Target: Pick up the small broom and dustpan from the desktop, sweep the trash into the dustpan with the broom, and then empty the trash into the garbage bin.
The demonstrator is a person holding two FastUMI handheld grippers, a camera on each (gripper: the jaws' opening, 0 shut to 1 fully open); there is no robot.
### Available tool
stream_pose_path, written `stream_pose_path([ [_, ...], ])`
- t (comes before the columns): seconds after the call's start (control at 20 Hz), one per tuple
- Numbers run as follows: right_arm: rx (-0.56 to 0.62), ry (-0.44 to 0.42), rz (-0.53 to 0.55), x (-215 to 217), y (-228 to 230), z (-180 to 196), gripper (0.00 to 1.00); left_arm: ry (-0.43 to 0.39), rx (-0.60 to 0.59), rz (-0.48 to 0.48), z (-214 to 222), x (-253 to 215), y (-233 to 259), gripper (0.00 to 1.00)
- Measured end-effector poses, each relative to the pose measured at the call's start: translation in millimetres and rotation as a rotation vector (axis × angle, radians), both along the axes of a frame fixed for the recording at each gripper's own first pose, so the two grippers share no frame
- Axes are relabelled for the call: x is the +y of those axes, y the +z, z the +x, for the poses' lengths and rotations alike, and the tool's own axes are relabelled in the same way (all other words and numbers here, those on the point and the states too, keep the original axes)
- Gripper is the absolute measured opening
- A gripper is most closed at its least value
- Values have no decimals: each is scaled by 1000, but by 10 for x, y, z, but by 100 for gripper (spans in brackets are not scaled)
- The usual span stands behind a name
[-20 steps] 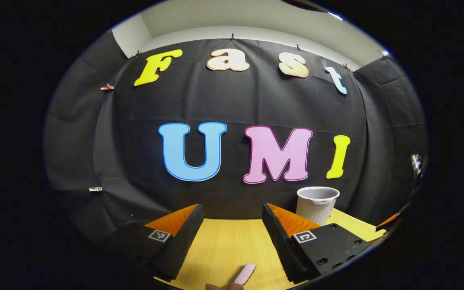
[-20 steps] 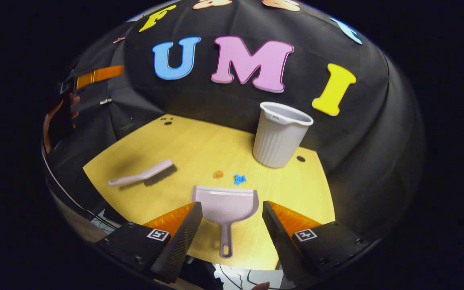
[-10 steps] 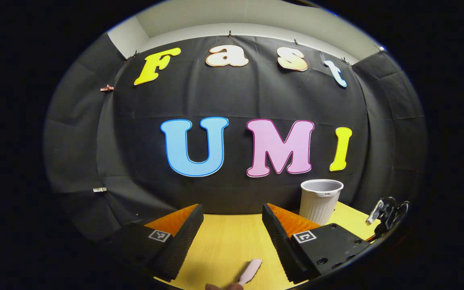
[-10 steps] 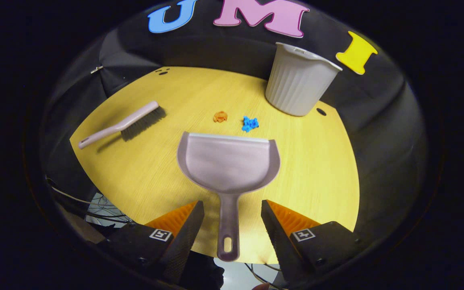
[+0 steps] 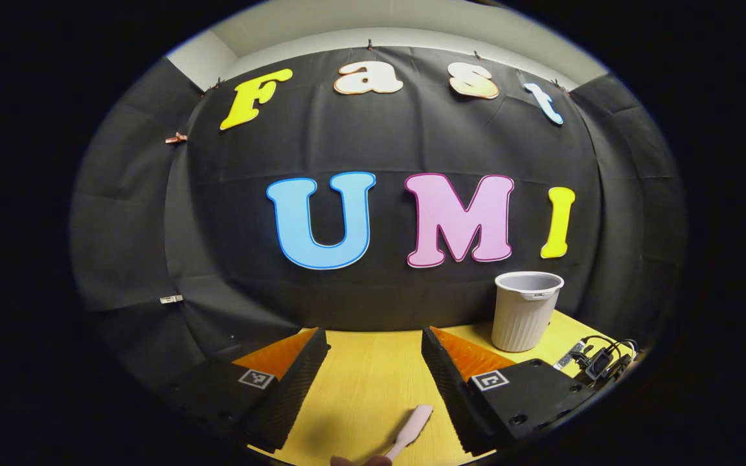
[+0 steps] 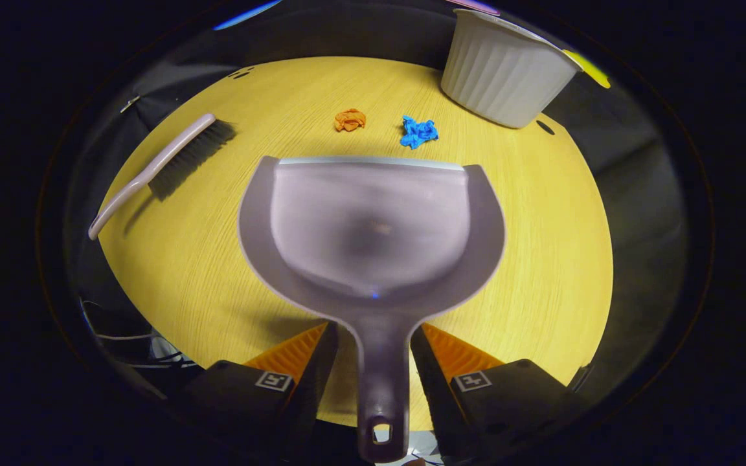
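Left gripper view: looked low and level across the desktop toward the booth wall, far from the garbage bin.
Right gripper view: looked steeply down, very near the dustpan.
Shared: the desktop, the bin and the broom.

On the table, the dustpan is set nearest; two paper scraps lie beyond it, the broom far left, the bin far right.

wall: black cloth pinned with clips | above, 12 o'clock: pale grey room wall | desk: yellow wood-grain top, small dark holes near far edge
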State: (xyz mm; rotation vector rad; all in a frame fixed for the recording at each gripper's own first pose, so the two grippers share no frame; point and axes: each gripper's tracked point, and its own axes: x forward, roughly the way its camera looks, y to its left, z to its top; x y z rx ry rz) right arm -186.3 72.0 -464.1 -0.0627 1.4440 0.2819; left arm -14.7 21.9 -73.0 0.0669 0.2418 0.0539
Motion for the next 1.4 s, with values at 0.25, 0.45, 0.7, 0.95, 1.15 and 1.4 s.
stream_pose_path([
  [0.25,-86,-18,47,-26,61,142,38,-27,159,-14,-94,-56,-576,94],
  [0.45,-121,25,73,-152,185,51,37,-77,360,-1,-232,-67,-1186,94],
  [0.7,-173,41,72,-405,408,-6,37,-150,651,18,-508,-81,-1955,93],
  [0.95,-189,21,71,-578,549,-15,37,-201,908,-9,-724,-125,-2724,93],
  [1.15,-188,-9,62,-650,597,-46,37,-257,1008,58,-756,-164,-3217,92],
  [1.4,-177,-32,21,-828,642,-132,37,-283,1095,81,-658,-258,-3647,83],
])
